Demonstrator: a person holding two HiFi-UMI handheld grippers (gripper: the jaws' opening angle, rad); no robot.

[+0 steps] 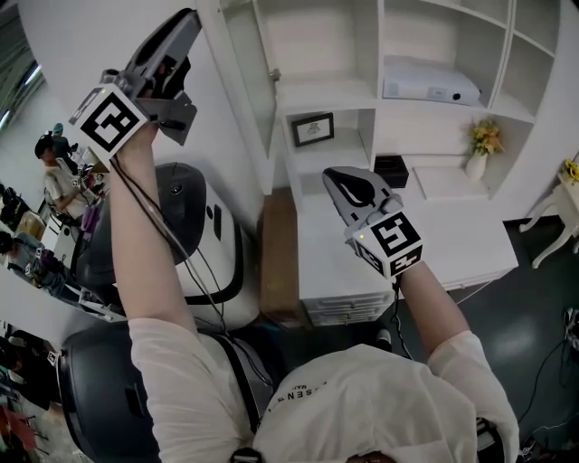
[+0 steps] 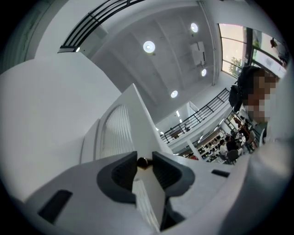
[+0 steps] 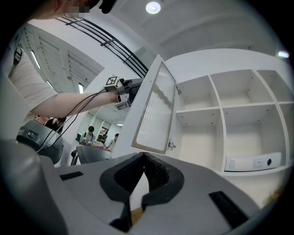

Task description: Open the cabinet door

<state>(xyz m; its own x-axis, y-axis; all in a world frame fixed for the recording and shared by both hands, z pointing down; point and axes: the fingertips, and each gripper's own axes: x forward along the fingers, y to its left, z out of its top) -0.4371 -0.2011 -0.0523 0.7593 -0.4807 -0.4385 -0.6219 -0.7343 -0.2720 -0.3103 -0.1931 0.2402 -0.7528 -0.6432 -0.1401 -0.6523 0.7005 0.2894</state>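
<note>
My left gripper (image 2: 144, 161) is clamped on the small dark round knob (image 2: 142, 162) of the white ribbed cabinet door (image 3: 154, 108), swung well out from the white shelved cabinet's (image 3: 239, 114) left edge. I reckon the pads may slip off (tiny knob). My right gripper (image 3: 143, 158) has its jaws together, empty.

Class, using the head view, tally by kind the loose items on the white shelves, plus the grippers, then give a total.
Framed picture: 1
Projector: 1
Vase of yellow flowers: 1
Black box: 1
Grippers: 2, left gripper shut on the door knob, right gripper shut
Total: 6
</note>
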